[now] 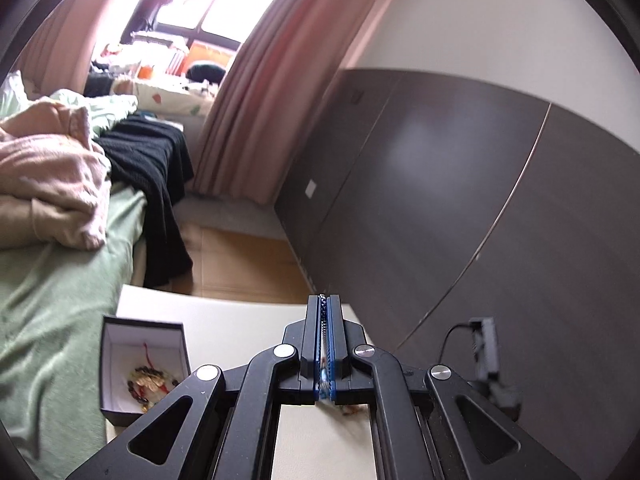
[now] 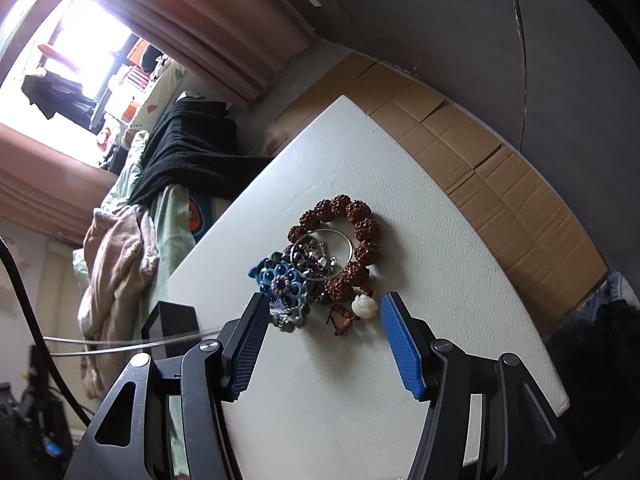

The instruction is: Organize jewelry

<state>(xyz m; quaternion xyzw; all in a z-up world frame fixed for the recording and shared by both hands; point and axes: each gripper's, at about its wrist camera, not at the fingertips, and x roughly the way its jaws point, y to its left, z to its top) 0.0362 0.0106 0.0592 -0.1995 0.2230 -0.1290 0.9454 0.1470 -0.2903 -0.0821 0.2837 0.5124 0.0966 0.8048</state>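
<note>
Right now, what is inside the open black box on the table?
The black box has a white lining and holds a small heap of beaded jewelry in gold and dark tones with a red cord. The left tool's frame covers the box's near right corner.

The left claw (image 1: 324,344) hides most of the beaded piece (image 1: 323,380) it pinches; the box (image 2: 170,322) left of the right claw (image 2: 320,344) is half hidden.
</note>
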